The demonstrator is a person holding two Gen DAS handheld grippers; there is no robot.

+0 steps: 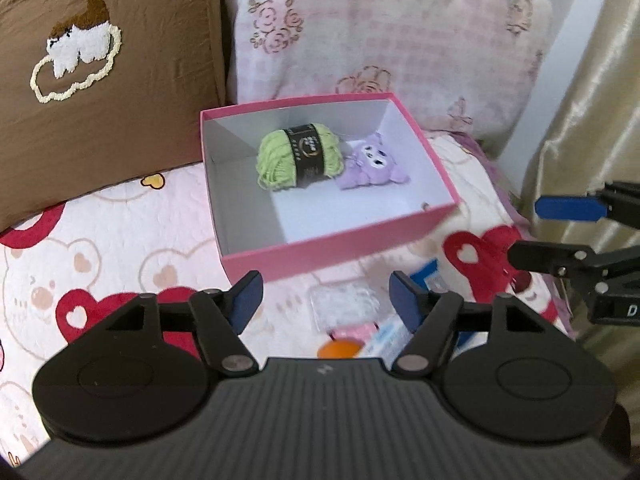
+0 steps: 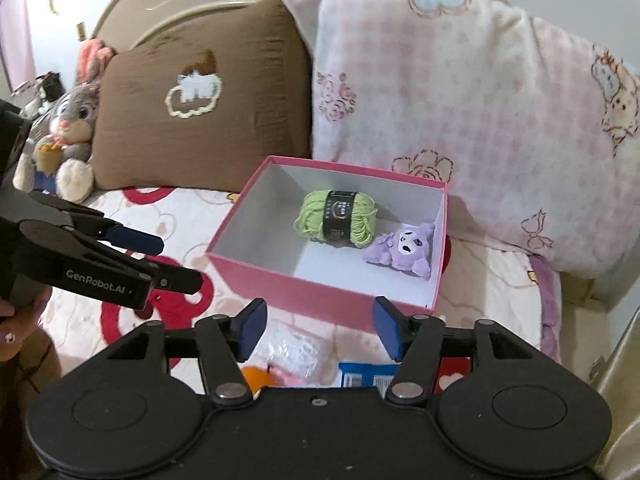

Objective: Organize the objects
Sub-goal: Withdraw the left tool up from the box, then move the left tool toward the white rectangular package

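Observation:
An open pink box [image 1: 328, 248] [image 2: 320, 292] rests on the bed. Inside it lie a green yarn ball [image 1: 298, 156] [image 2: 338, 218] with a black band and a small purple plush [image 1: 374, 162] [image 2: 404, 248], side by side. My left gripper [image 1: 326, 300] [image 2: 179, 262] hovers open and empty in front of the box. My right gripper [image 2: 320, 328] [image 1: 526, 231] is open and empty too, near the box's front right. Under both lie a clear plastic bag [image 1: 344, 304] [image 2: 296, 344], an orange ball [image 1: 338, 348] [image 2: 258, 376] and a blue-white packet [image 1: 428, 276] [image 2: 368, 376], partly hidden.
A brown pillow [image 1: 100, 80] and a pink checked pillow [image 1: 380, 40] lean behind the box. A grey plush rabbit [image 2: 68, 132] sits at the far left by the headboard. A beige curtain [image 1: 592, 100] hangs on the right. A person's hand [image 2: 16, 320] holds the left gripper.

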